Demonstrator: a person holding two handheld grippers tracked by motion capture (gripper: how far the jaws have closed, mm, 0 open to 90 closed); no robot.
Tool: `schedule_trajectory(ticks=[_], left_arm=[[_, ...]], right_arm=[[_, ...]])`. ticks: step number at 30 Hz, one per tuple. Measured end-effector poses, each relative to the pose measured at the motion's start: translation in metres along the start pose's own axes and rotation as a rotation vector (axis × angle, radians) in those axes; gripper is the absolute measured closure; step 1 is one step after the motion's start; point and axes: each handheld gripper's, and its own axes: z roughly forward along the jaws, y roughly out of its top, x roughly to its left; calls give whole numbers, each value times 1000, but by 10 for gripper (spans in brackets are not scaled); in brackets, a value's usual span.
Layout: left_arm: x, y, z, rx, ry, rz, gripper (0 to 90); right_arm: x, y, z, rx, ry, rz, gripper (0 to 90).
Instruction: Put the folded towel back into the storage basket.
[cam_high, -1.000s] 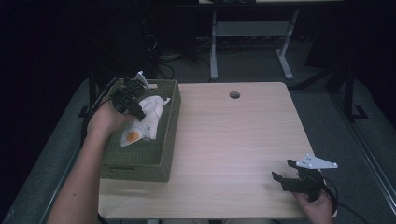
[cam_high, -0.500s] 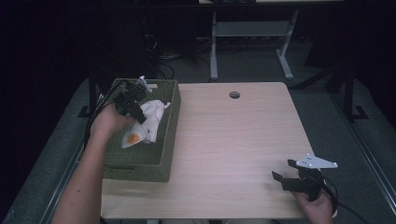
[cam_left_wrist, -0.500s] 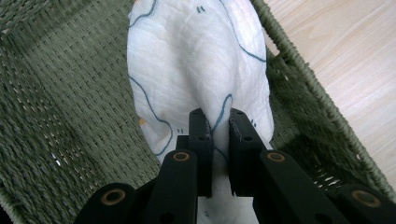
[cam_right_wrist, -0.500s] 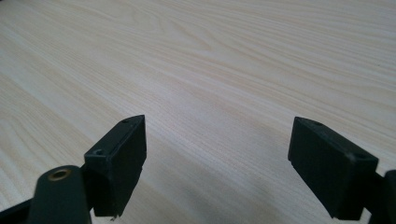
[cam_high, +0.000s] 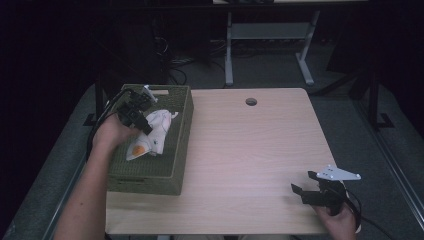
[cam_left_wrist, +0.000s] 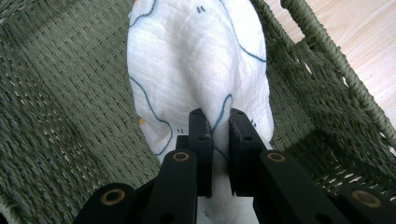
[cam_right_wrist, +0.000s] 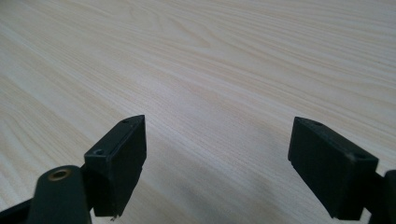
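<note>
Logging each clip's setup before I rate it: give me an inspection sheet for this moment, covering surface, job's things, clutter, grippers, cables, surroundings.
Surface: light wood table with a round hole near the far edge.
Job's things: green woven basket at the table's left side; white cloth with blue lines and an orange patch, inside the basket.
Clutter: nothing seen.
Grippers: left gripper over the basket, jaws closed on a fold of the cloth; right gripper near the table's front right corner, jaws wide apart, nothing between them.
Cables: black cable trails from the left gripper; loose cables on the floor beyond the table.
Surroundings: dark room, grey desk frame behind the table.
</note>
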Motion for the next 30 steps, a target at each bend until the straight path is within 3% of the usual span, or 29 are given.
schedule_trajectory(ticks=[30], left_arm=[[14,-9,36,38,-34,23,817]], right_arm=[[-3,-1,0,-2,-5,8,190]])
